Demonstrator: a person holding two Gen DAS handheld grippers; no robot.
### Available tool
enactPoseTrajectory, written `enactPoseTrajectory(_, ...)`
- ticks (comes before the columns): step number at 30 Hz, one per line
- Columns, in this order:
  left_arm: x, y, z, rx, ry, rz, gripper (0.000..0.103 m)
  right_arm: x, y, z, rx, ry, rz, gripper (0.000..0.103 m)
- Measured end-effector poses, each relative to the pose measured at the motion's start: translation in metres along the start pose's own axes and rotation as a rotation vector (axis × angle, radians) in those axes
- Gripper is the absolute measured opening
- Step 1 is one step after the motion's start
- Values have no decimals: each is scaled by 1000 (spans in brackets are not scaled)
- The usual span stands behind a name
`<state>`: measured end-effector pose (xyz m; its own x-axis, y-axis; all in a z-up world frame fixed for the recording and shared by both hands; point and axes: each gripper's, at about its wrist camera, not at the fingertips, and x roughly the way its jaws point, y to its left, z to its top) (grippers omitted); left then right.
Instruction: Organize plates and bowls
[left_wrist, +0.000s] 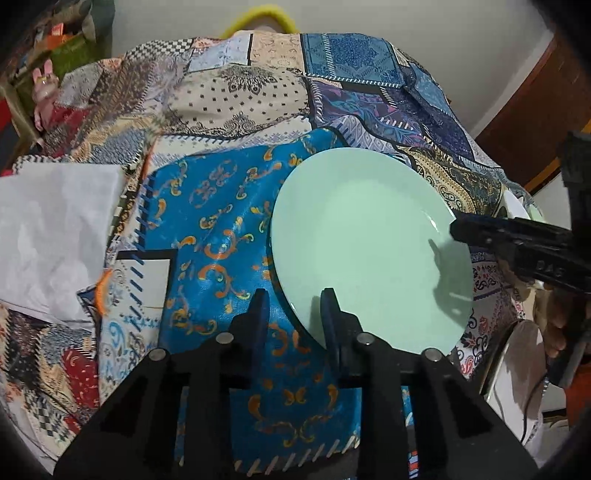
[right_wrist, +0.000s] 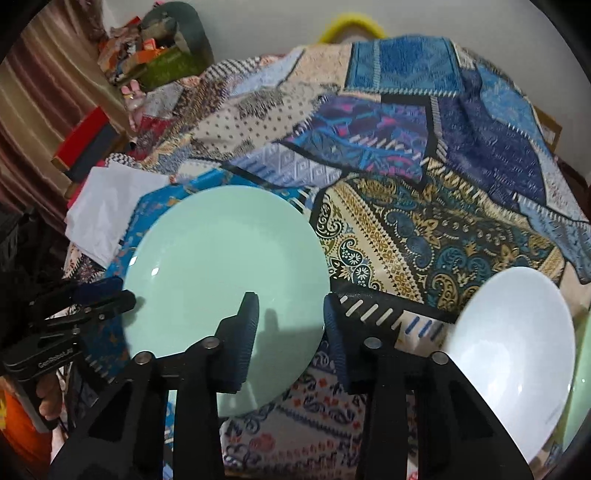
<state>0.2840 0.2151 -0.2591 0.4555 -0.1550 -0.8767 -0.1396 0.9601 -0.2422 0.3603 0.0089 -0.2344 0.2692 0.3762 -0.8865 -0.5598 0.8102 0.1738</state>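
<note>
A mint green plate (left_wrist: 369, 243) lies on the patchwork cloth; it also shows in the right wrist view (right_wrist: 221, 280). My left gripper (left_wrist: 295, 317) is open, its fingers straddling the plate's near-left rim. My right gripper (right_wrist: 290, 314) is open, its fingers straddling the plate's right rim; it appears from the right in the left wrist view (left_wrist: 458, 230). A white bowl (right_wrist: 513, 343) sits to the right, resting in something pale green at the edge.
The patchwork cloth (right_wrist: 406, 155) covers the whole surface and is rumpled. A white paper sheet (left_wrist: 48, 229) lies at the left. Boxes and clutter (right_wrist: 140, 59) stand at the back left. A yellow ring (right_wrist: 351, 22) shows behind the cloth.
</note>
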Motion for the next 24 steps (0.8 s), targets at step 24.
enactPoseTrajectory(24, -15, 24, -19, -28, 12, 33, 28, 13, 28, -24, -59, 70, 110, 28)
